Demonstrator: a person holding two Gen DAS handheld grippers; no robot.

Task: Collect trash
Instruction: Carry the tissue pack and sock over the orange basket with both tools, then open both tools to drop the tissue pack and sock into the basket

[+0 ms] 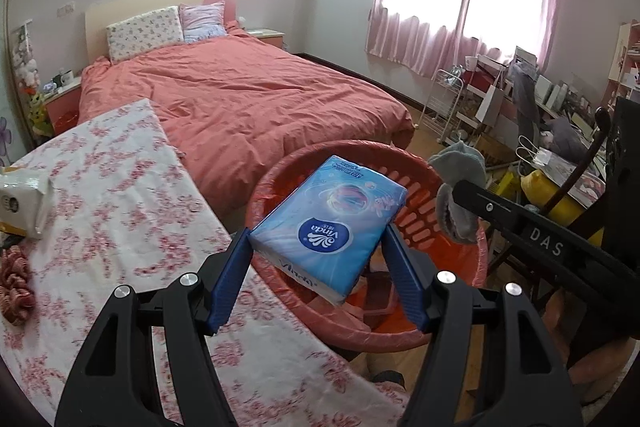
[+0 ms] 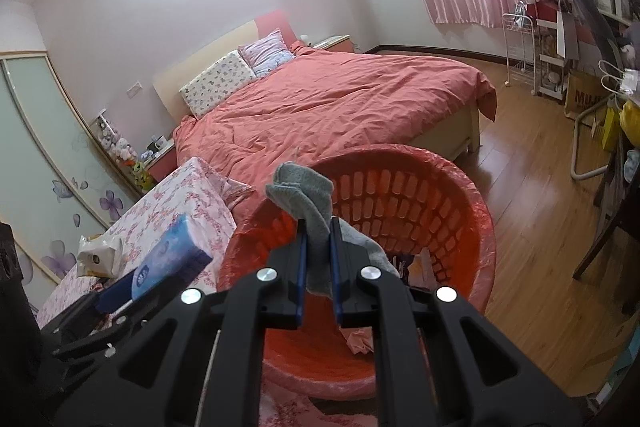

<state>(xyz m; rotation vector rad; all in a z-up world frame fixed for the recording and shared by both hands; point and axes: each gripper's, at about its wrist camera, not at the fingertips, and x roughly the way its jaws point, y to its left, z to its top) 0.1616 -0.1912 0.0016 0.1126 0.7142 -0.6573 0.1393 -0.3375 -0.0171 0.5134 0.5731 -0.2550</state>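
Observation:
My left gripper is shut on a blue Vinda tissue pack, held over the near rim of a red plastic basket lined with a red bag. In the right wrist view the same tissue pack shows at the left, beside the basket. My right gripper is shut on a grey sock, which hangs above the basket's opening. That sock also appears at the right in the left wrist view, with the right gripper's black arm beside it. Crumpled scraps lie at the basket's bottom.
A table with a pink flowered cloth stands left of the basket, bearing a white wipes packet and a red knitted item. A bed with a coral quilt lies behind. Cluttered shelves and a white rack line the right wall.

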